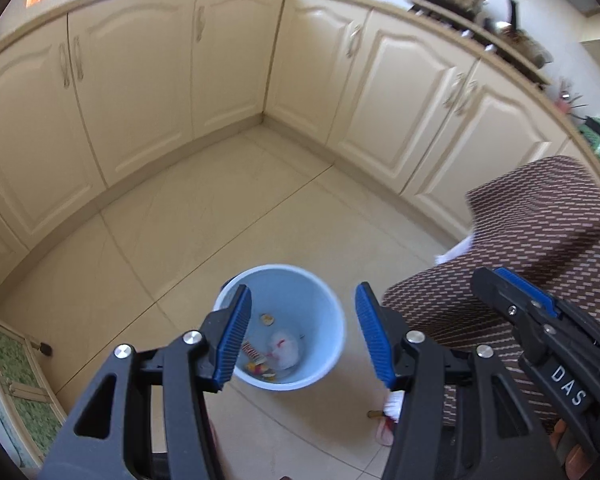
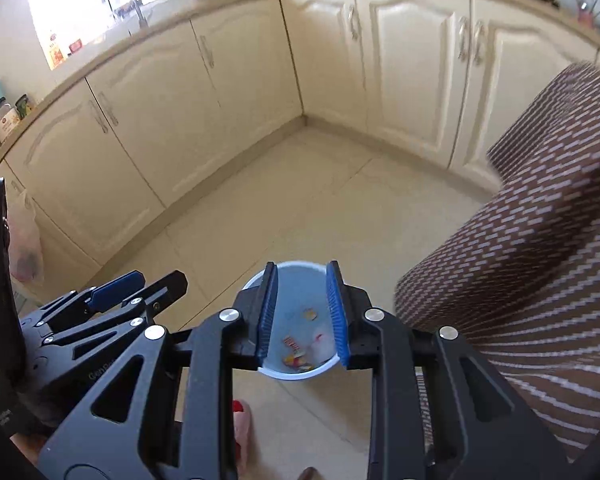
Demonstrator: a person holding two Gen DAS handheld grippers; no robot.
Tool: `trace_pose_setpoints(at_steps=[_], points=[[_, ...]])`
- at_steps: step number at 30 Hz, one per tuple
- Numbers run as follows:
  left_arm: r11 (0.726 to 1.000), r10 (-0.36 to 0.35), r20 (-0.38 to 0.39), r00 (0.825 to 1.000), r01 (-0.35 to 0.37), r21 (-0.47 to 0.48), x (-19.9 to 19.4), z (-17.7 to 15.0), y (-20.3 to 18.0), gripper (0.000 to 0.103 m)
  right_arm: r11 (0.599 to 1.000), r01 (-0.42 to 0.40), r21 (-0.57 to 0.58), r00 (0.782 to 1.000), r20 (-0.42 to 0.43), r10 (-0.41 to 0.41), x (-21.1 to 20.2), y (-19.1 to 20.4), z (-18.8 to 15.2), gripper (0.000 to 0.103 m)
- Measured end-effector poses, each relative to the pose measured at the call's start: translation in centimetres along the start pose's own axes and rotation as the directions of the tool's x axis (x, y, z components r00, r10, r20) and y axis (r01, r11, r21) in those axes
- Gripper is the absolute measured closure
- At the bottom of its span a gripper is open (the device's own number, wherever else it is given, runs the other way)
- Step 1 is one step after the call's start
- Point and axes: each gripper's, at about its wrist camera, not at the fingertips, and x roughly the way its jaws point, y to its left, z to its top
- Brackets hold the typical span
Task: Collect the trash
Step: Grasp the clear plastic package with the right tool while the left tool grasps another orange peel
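Two runs of cream cabinets meet in a corner and bound a bare stretch of tiled floor. A brown patterned cloth closes in the right side. The pale blue bin stands on the tiles, holding wrappers and a white wad. Above it, the left gripper gapes wide and empty; the right gripper is partly open, also empty.
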Motion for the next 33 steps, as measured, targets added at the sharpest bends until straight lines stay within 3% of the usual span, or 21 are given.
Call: trace_pose_setpoints(at_steps=[2,8,11,17,22,24,25,30,33], points=[[0.999,-0.033,0.028,0.999,0.032,0.019,-2.4,-0.3,-1.9,0.047,1.000,0.026,-0.010,0.998,0.059,-0.025,-3.7,-0.5,0.1,0.056],[0.984,-0.132,0.061,0.989,0.123,0.131,-7.8,-1.2,-8.6,0.047,0.994,0.113,-0.012,0.971,0.215,-0.108,-13.7,-2.7,-0.7,0.054],[0.964,-0.180,0.074,0.981,0.161,0.212,-10.5,-2.0,-12.7,0.047,0.985,0.168,0.028,0.943,0.286,-0.169,-18.9,-5.0,-2.0,0.050],[0.903,-0.264,0.059,0.963,0.225,0.366,-14.2,-4.0,-20.5,0.046,0.957,0.252,0.140,0.886,0.363,-0.287,-26.4,-10.2,-4.4,0.048],[0.848,-0.323,0.033,0.946,0.274,0.453,-15.6,-5.2,-25.9,0.042,0.900,0.298,0.317,0.826,0.386,-0.410,-31.1,-17.1,-6.5,0.046],[0.827,-0.330,0.023,0.944,0.277,0.489,-15.7,-5.7,-28.1,0.040,0.881,0.298,0.367,0.817,0.379,-0.434,-32.2,-19.5,-7.5,0.044],[0.822,-0.323,0.022,0.946,0.268,0.503,-15.6,-5.9,-28.9,0.040,0.867,0.295,0.400,0.816,0.367,-0.447,-32.6,-21.1,-7.8,0.043],[0.815,-0.314,0.000,0.949,0.269,0.513,-14.9,-6.2,-31.5,0.040,0.833,0.213,0.510,0.847,0.328,-0.418,-32.9,-26.1,-8.2,0.041],[0.818,-0.305,-0.001,0.952,0.262,0.512,-14.5,-5.6,-31.8,0.039,0.813,0.151,0.563,0.883,0.293,-0.367,-31.7,-28.4,-7.5,0.041]])
